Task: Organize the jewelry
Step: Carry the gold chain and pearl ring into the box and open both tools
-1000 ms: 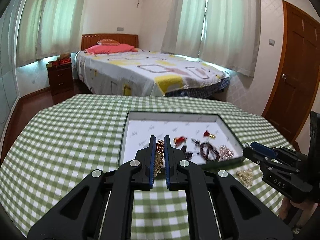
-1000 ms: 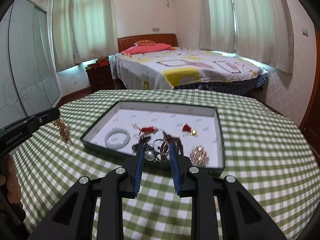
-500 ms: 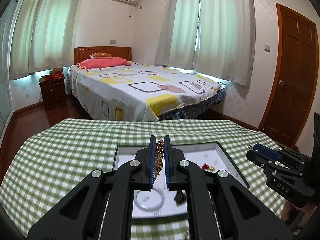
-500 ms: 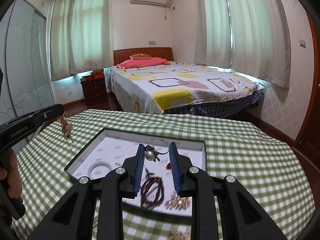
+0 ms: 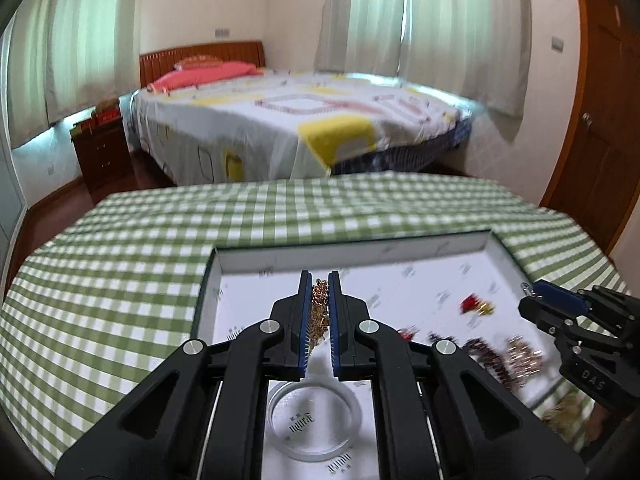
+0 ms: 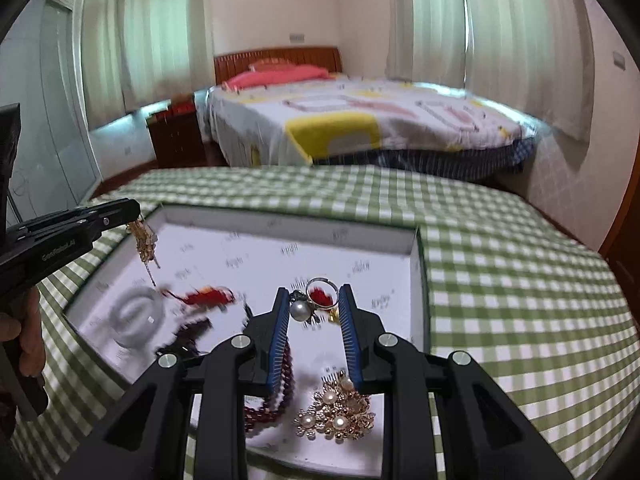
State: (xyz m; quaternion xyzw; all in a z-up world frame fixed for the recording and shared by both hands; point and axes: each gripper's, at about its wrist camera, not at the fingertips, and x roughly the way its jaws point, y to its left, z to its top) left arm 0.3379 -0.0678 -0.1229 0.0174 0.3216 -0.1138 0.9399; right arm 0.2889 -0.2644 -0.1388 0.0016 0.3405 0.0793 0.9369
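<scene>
My left gripper (image 5: 320, 280) is shut on a gold chain necklace (image 5: 319, 306) and holds it above the left half of the white-lined tray (image 5: 360, 250). The necklace also shows dangling in the right wrist view (image 6: 145, 240). My right gripper (image 6: 314, 294) is shut on a pearl ring (image 6: 308, 304) above the tray's near right part (image 6: 414, 256). In the tray lie a clear bangle (image 5: 314, 420), a dark red bead bracelet (image 6: 276, 400), a gold pearl brooch (image 6: 340, 412) and red tassel pieces (image 6: 208, 296).
The tray sits on a table with a green checked cloth (image 5: 120, 264). A gold piece (image 5: 568, 412) lies on the cloth near the tray's right corner. Behind the table are a bed (image 5: 300, 128), a nightstand (image 5: 100, 148) and a wooden door (image 5: 600, 120).
Both grippers have dropped lower and tilted down over the tray, each still holding its piece. The tray contents now appear closer under both grippers.
</scene>
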